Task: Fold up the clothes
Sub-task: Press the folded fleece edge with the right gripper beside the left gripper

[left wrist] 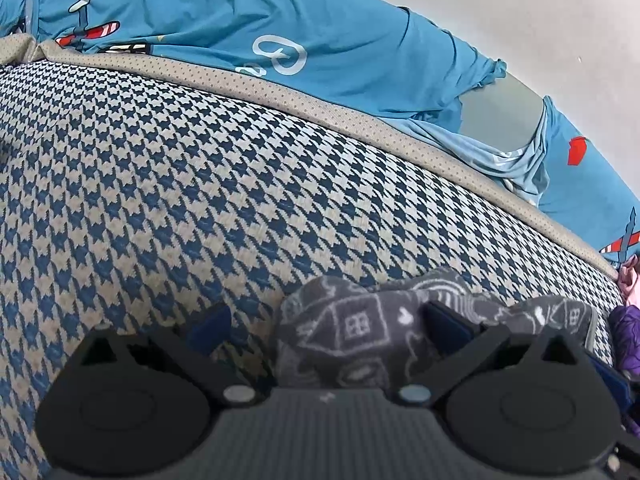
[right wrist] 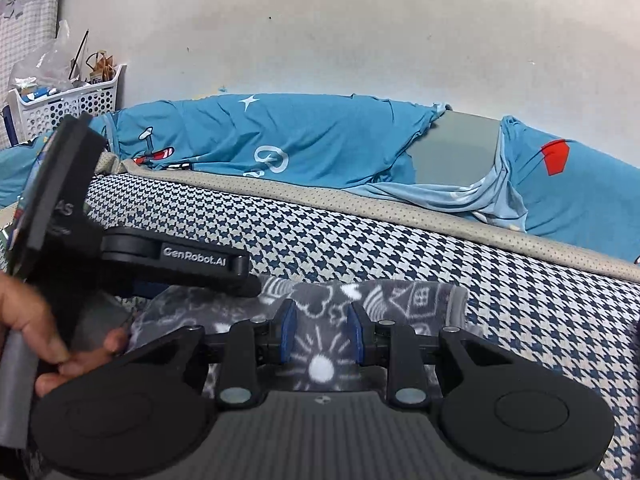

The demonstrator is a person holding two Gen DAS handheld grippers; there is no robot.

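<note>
A houndstooth blanket is covering the bed, with blue printed bedding bunched along a pale wall. The grey patterned garment is lying crumpled on the blanket. The left gripper is sitting spread wide around one bunched end, its body cutting off the cloth below. The right gripper is hovering partly spread over the garment; contact is hard to make out. A hand is showing at the frame edge, blurred
</note>
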